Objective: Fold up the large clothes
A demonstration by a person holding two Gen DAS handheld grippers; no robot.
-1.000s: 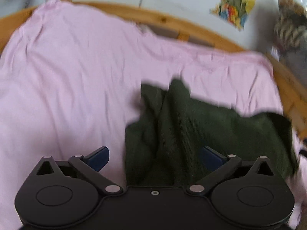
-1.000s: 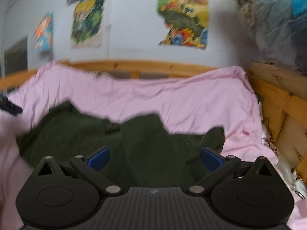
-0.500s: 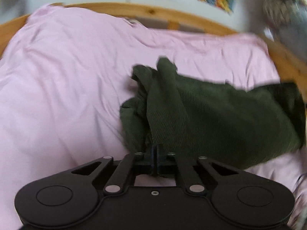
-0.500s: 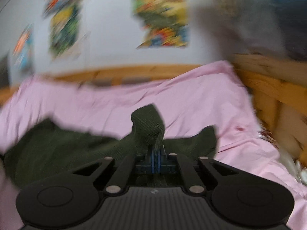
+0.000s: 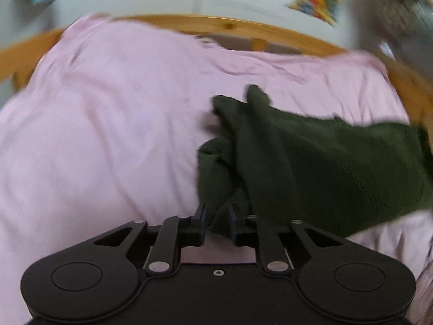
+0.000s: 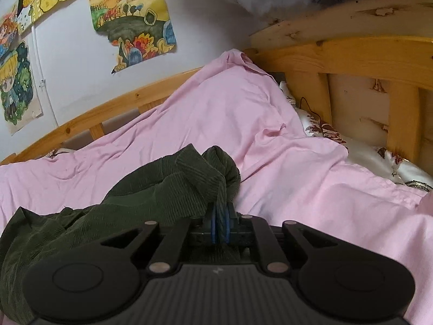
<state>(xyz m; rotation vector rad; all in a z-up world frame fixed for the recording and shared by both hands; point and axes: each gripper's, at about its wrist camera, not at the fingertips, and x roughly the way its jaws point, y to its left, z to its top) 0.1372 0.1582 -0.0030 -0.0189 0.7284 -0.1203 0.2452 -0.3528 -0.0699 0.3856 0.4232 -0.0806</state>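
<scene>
A dark green ribbed garment point(image 5: 311, 168) is lying on the pink sheet point(image 5: 108, 135) of the bed, toward its right side and nearer the front edge than the far wooden rail point(image 5: 230, 28).

The left gripper point(image 5: 217, 220) is pinching a small tuck of the garment's near left edge; its jaws are nearly together with a thin wedge of cloth between them, though the left view is blurred. The right gripper point(image 6: 221, 223) is clamping tight on a bunched fold of the same garment point(image 6: 151, 192), the blue pads point(image 6: 213, 224) squeezing cloth that is rising into a ridge above them. Past it the sheet point(image 6: 297, 178) is running up to the wooden headboard point(image 6: 351, 54) at the bed's right end.

Judging by the way it is slumping and creasing, the garment is soft, limp and fairly thick, with ribbing that should grip well and not slip. It looks light enough to lift by two points, but it will sag between them. The firmer holds would be at hems, shoulder seams or corners, through a single layer, since bunched folds like the right one may drag hidden layers along and spoil a flat fold.
</scene>
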